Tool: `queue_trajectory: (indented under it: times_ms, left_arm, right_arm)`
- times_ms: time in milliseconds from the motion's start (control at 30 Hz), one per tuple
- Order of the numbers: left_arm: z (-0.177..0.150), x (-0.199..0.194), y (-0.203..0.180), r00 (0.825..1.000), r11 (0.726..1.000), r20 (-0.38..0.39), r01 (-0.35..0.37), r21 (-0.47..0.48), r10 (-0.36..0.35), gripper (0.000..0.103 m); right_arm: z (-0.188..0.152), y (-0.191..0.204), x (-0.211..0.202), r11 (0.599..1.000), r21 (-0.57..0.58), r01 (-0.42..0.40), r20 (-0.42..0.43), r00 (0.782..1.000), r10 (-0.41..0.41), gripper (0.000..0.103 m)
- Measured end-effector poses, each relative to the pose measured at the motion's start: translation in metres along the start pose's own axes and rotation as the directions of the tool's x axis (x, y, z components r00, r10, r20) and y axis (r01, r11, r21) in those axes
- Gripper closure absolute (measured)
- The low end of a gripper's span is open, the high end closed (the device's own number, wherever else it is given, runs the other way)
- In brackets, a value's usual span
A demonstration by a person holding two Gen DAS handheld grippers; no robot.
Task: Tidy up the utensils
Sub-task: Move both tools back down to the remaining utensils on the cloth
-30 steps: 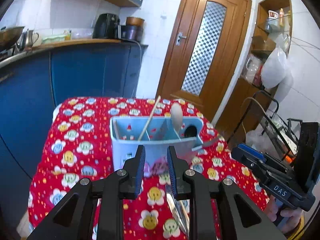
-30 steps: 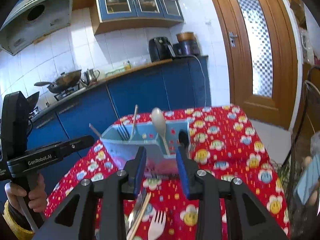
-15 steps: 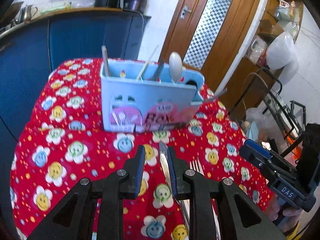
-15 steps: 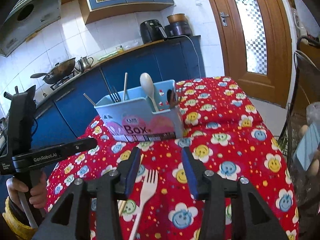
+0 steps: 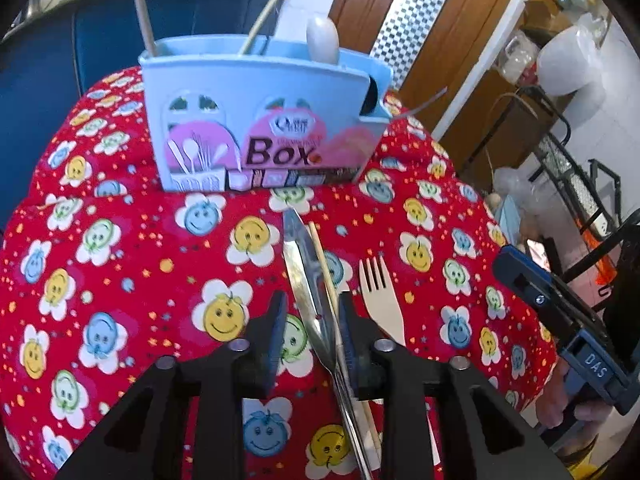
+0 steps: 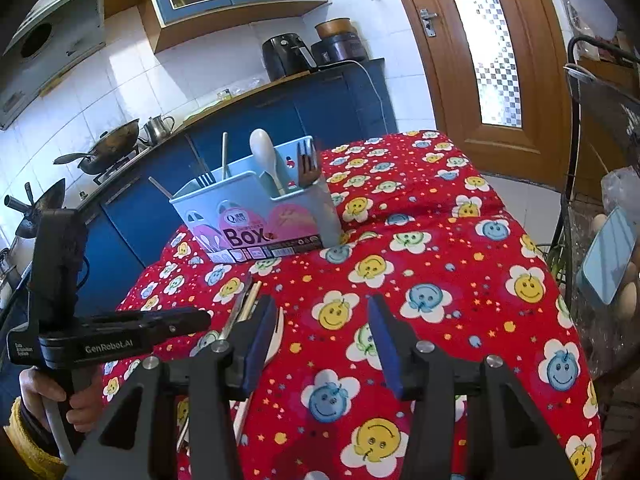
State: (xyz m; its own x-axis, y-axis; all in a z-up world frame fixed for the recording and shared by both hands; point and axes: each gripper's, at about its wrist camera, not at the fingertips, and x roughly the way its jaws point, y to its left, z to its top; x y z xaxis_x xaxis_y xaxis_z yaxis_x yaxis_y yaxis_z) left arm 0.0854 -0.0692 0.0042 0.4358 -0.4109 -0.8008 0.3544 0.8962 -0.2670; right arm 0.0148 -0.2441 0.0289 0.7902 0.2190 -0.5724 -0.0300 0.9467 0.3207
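Observation:
A light blue utensil box (image 5: 260, 116) marked "Box" stands on the red flowered tablecloth (image 5: 120, 280); it also shows in the right wrist view (image 6: 256, 216). It holds a white spoon (image 5: 322, 40), chopsticks and a dark fork (image 6: 306, 162). On the cloth lie a metal knife (image 5: 304, 276), a chopstick (image 5: 326, 276) and a pale wooden fork (image 5: 378, 296). My left gripper (image 5: 310, 330) is open, its fingers on either side of the knife and chopstick. My right gripper (image 6: 320, 340) is open and empty above the cloth, right of the wooden fork (image 6: 274, 340).
Blue kitchen cabinets (image 6: 320, 108) with a worktop stand behind the table. A wooden door (image 6: 492, 52) is at the back right. A metal rack (image 5: 568, 176) and bags stand right of the table. The table edge falls away on the right.
Both grippers have come down toward the cloth and drawn back from the box. The left gripper's fingers have opened wider around the knife. The right gripper's fingers have also opened wider.

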Motion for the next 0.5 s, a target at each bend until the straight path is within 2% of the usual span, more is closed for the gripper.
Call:
queue_trajectory:
  times_ms: [267, 500]
  left_arm:
    - [0.000, 0.020, -0.001, 0.998, 0.999, -0.040, -0.043, 0.000, 0.043, 0.069]
    - [0.002, 0.027, -0.007, 0.998, 0.998, -0.027, -0.056, 0.035, 0.057, 0.066]
  right_arm:
    - [-0.006, -0.009, 0.001, 1.000, 0.013, -0.009, -0.005, 1.000, 0.009, 0.052]
    - [-0.008, -0.011, 0.004, 1.000, 0.016, -0.011, -0.013, 1.000, 0.012, 0.052]
